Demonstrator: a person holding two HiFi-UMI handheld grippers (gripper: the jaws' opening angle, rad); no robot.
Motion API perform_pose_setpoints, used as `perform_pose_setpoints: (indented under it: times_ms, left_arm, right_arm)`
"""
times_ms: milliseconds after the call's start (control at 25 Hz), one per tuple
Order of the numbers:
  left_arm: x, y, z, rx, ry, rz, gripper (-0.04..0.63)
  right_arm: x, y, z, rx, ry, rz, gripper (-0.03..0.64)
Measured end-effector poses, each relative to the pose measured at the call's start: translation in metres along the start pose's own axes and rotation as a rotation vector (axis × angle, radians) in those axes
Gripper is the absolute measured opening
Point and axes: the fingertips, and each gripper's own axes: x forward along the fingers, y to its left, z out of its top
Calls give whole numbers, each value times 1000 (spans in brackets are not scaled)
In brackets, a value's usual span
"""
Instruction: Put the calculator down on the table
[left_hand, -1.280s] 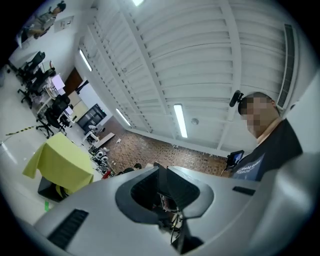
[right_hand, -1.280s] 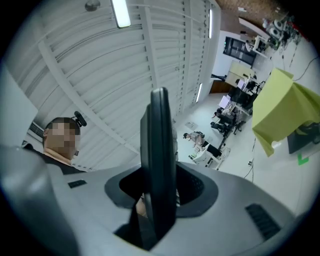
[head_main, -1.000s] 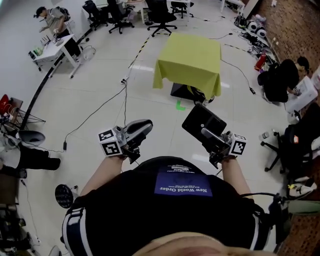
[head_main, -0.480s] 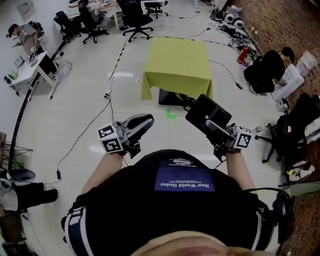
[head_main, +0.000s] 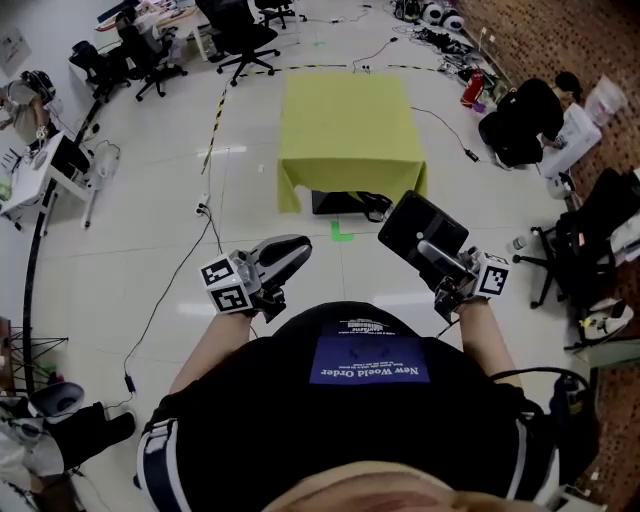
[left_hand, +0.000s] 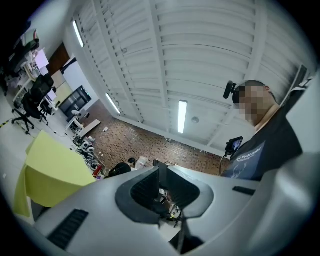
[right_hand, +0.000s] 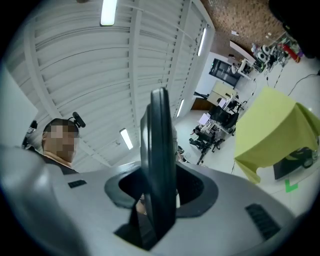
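Right gripper (head_main: 432, 252) is pinching the calculator (head_main: 420, 226) by its near end, slab edge-on between the jaws. Long axis is in line with the gripper, far end pointing ahead and a bit left, toward the yellow-draped bench (head_main: 345, 120). Calculator is in the air over the floor, well short of the bench. Left gripper (head_main: 292, 248) is pressed together, empty.
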Motion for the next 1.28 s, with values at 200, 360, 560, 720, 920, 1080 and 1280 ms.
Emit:
perform_pose_setpoints:
  times_ms: [200,360,560,720,920,1080,1280]
  left_arm:
    - [39,52,-1,-9,15,46,54]
    - [95,90,26,55,-20,92,54]
    - [143,120,43,89,-50,146,54]
    - [189,154,47,69,-91,175,54]
    - [199,198,63,64,-68,219,54]
    - [193,240,73,28,-76,177,54]
    - [179,313,102,24,-36,66,55]
  right_arm:
    - [2,-53,48,25,-2,49,141]
    - [12,-102,108,28,43,116,141]
    - [23,-136,163,10,131,192,141]
    - [20,-184,202,32,161,223,141]
    - [35,-225,222,62,157,226,141]
    - [64,-252,226,89,141,188,141]
    - [124,-285,233,35,125,115,141]
